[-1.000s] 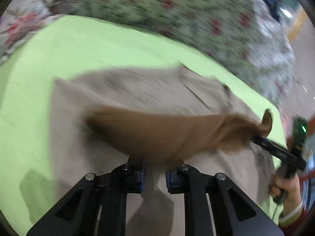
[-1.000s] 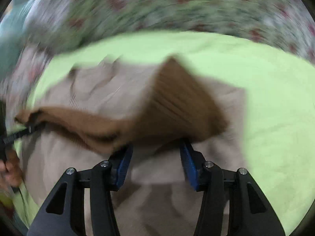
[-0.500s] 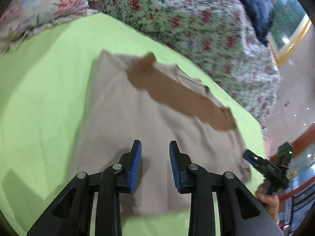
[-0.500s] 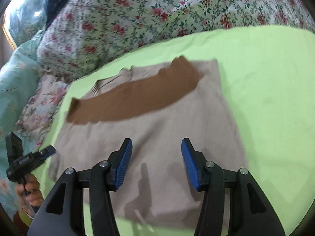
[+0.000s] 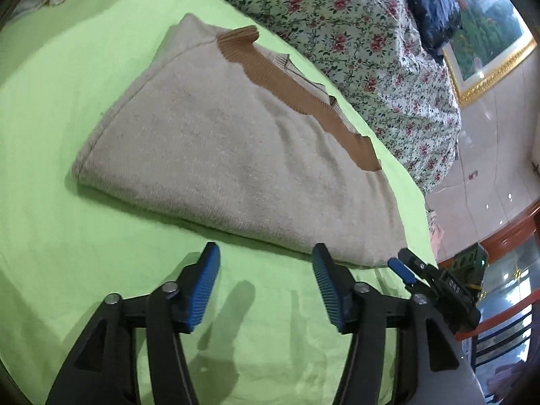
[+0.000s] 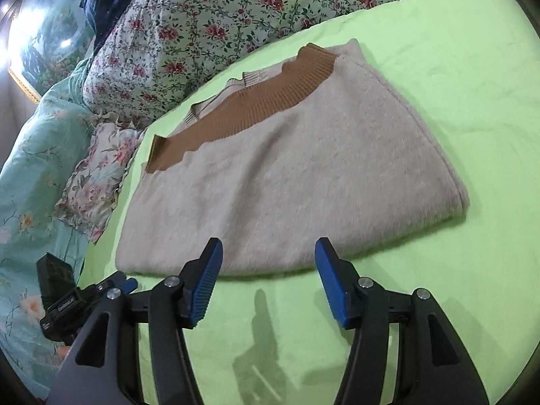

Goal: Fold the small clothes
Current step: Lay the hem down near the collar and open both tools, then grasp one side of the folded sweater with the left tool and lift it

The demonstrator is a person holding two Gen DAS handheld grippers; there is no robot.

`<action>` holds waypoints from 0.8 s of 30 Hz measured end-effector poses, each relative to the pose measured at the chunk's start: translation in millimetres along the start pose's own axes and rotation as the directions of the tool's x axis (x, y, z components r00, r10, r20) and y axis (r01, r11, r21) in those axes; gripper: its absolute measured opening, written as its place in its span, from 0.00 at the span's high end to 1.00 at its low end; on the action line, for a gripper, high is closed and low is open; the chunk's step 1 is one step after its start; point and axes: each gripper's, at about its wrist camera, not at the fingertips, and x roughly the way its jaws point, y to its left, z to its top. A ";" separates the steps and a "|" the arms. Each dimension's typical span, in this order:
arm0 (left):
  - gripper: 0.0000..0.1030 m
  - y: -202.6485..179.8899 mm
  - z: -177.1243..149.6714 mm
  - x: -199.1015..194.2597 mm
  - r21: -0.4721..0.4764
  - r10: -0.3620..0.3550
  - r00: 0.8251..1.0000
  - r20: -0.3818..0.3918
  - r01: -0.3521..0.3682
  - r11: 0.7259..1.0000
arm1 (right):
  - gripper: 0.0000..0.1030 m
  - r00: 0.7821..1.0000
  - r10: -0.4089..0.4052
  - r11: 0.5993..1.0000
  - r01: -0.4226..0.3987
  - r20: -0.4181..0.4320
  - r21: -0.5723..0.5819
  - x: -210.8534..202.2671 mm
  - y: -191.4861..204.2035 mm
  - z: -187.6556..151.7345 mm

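Note:
A beige knit sweater (image 5: 229, 155) lies folded flat on the green sheet (image 5: 67, 236), its brown ribbed hem (image 5: 290, 91) along the far side. It also shows in the right wrist view (image 6: 303, 182), brown hem (image 6: 243, 114) at the back. My left gripper (image 5: 265, 287) is open and empty, just short of the sweater's near fold. My right gripper (image 6: 268, 283) is open and empty at the near edge too. The right gripper shows in the left wrist view (image 5: 405, 266); the left gripper shows in the right wrist view (image 6: 121, 283).
A floral quilt (image 5: 354, 27) and a dark blue pillow (image 5: 428, 0) lie behind the sheet. A teal floral cover (image 6: 30, 175) and a small frilled cushion (image 6: 98, 172) lie at the left. A gilt-framed picture (image 5: 489, 44) hangs beyond; the bed edge drops off at right.
A second ago both grippers carried the brown hem over the sweater. They let it go on the far side, drew back to the near edge and opened wider.

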 end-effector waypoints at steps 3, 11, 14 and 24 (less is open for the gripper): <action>0.29 6.2 -0.8 1.8 -0.034 -0.009 1.000 0.016 0.010 0.999 | 0.41 1.000 0.007 1.000 -0.007 -0.002 -0.001 -3.9 2.2 -4.7; 0.29 30.8 27.0 12.0 -0.137 0.021 0.994 0.110 -0.006 0.990 | 0.40 1.000 0.023 1.000 -0.023 -0.006 0.003 -3.8 4.3 -6.9; 0.29 37.8 45.0 16.7 -0.171 0.061 0.987 0.147 -0.036 0.985 | 0.40 1.000 0.030 1.000 -0.030 -0.004 0.000 -0.5 6.4 -2.0; 0.90 34.6 74.7 27.8 -0.138 0.136 0.978 0.157 -0.114 0.984 | 0.40 0.999 0.038 0.999 -0.038 -0.004 -0.016 19.5 -1.4 35.1</action>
